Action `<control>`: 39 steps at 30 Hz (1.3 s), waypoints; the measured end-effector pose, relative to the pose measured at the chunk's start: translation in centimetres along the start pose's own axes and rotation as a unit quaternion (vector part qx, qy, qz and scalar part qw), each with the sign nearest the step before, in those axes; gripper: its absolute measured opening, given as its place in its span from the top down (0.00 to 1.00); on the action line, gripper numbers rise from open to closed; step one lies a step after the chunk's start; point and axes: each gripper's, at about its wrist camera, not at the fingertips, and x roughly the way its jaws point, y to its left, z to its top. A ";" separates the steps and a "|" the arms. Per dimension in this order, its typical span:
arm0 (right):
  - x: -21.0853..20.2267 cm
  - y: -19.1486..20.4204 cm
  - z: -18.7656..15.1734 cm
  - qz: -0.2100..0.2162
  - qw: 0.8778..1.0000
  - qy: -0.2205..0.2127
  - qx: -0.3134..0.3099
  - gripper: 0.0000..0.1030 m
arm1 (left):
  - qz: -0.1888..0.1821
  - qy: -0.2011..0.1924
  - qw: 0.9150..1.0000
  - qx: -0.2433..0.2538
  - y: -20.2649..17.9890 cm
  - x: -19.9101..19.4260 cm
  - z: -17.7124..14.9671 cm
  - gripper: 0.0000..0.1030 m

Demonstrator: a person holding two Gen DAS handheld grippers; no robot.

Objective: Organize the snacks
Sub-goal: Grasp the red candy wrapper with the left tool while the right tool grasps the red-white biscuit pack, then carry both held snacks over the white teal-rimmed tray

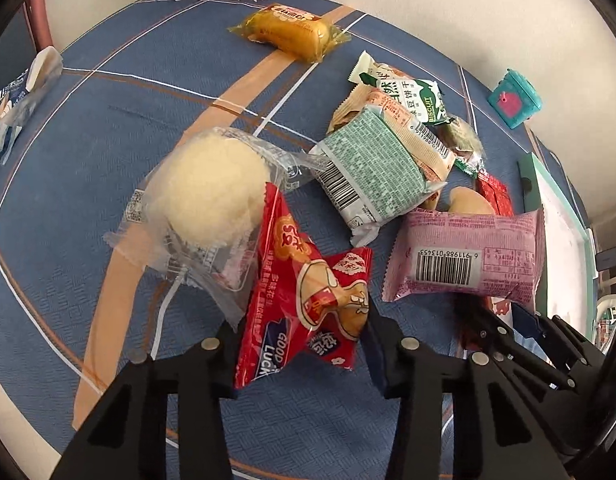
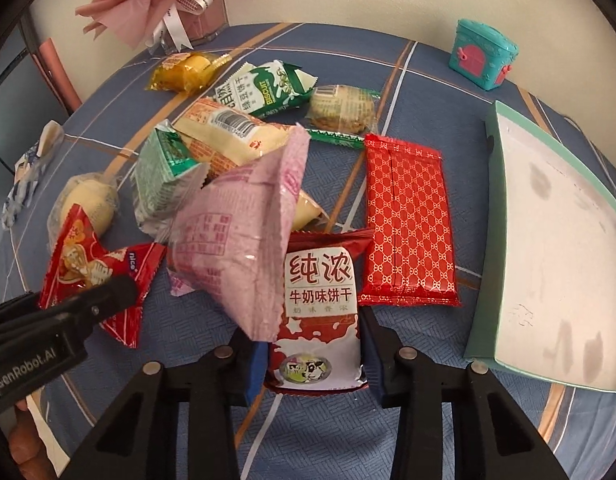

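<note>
Nearest the right wrist camera, the right tongs (image 2: 314, 364) are seen closed onto the milk biscuit packet (image 2: 318, 316), its lower end pinched between the two fingers and its long axis running straight ahead, away from the tongs. Close ahead and to the right, just beside that packet, the tray (image 2: 548, 216) lies on the surface (image 2: 428, 64); it is judged the likely destination, a short swing rightward for the right arm, which is the nearer one.

Taken by size, the tray comes first: a shallow, rigid box lid with mint-green walls and a scuffed white floor. Next, the red patterned pack (image 2: 408, 224) lies flat and glossy between packet and tray. The pink wrapper (image 2: 244, 240) rests crumpled against the milk biscuit packet's left side, overlapping it, so a snag may be expected on lifting. The green-print pack (image 1: 372, 172) is pillow-shaped and matte.

The left tongs (image 1: 304, 344) are seen gripping the red peanut bag (image 1: 304, 296) at its lower end; the foil is creased and slack. Beside it, a pale fluffy bun in clear film (image 1: 208, 196) lies soft.
</note>
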 end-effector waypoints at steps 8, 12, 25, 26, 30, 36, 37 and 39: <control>-1.5 -0.8 -1.7 0.005 1.000 0.008 0.007 0.59 | -0.017 0.008 1.000 -0.015 0.3 -0.5 -0.5 0.60; -2.3 -1.5 -2.3 0.012 1.000 0.007 0.019 0.59 | -0.021 0.012 1.000 -0.020 0.3 -1.1 -1.2 0.61; -8.0 -3.8 -4.0 0.045 0.995 -0.049 0.073 0.59 | -0.017 -0.020 1.000 -0.002 -3.4 -6.1 -1.1 0.61; -8.5 -4.4 -4.0 0.048 0.994 -0.056 0.083 0.59 | -0.019 -0.023 1.000 0.002 -3.9 -6.6 -0.9 0.61; -10.7 -7.3 -3.9 0.031 0.988 -0.088 0.127 0.59 | -0.018 -0.037 0.999 0.028 -6.0 -8.7 -0.5 0.61; -11.6 -14.6 -3.7 -0.054 0.973 -0.101 0.201 0.59 | -0.033 -0.037 0.996 0.075 -11.8 -9.3 1.2 0.61; -11.5 -15.9 -3.6 -0.066 0.970 -0.102 0.210 0.59 | -0.043 -0.034 0.995 0.082 -12.9 -9.1 1.6 0.61; -11.2 -18.5 -3.3 -0.081 0.966 -0.102 0.225 0.59 | -0.061 -0.028 0.993 0.094 -15.3 -8.6 2.5 0.61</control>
